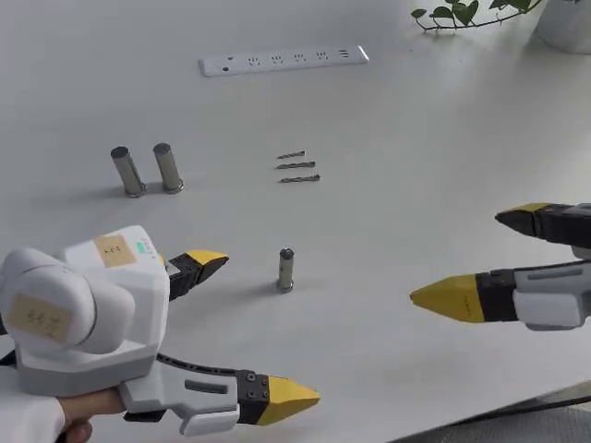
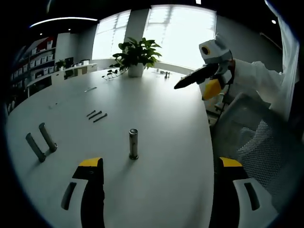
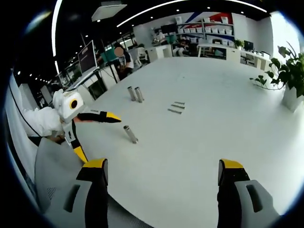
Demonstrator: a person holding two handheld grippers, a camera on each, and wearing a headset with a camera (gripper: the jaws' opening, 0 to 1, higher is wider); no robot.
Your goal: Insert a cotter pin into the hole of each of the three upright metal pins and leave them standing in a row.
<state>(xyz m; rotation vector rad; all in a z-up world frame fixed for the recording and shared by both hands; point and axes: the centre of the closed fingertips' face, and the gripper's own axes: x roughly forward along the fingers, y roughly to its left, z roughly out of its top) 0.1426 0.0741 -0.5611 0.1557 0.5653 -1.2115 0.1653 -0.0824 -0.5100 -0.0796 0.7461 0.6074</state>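
Over the broad white table hover the yellow-tipped white left gripper and right gripper, each with jaws wide apart, while a white pot at the far corner holds a leafy green plant, two upright grey metal pins stand close together at far left, a third metal pin stands alone near the left gripper, and three small cotter pins lie loose beyond it.
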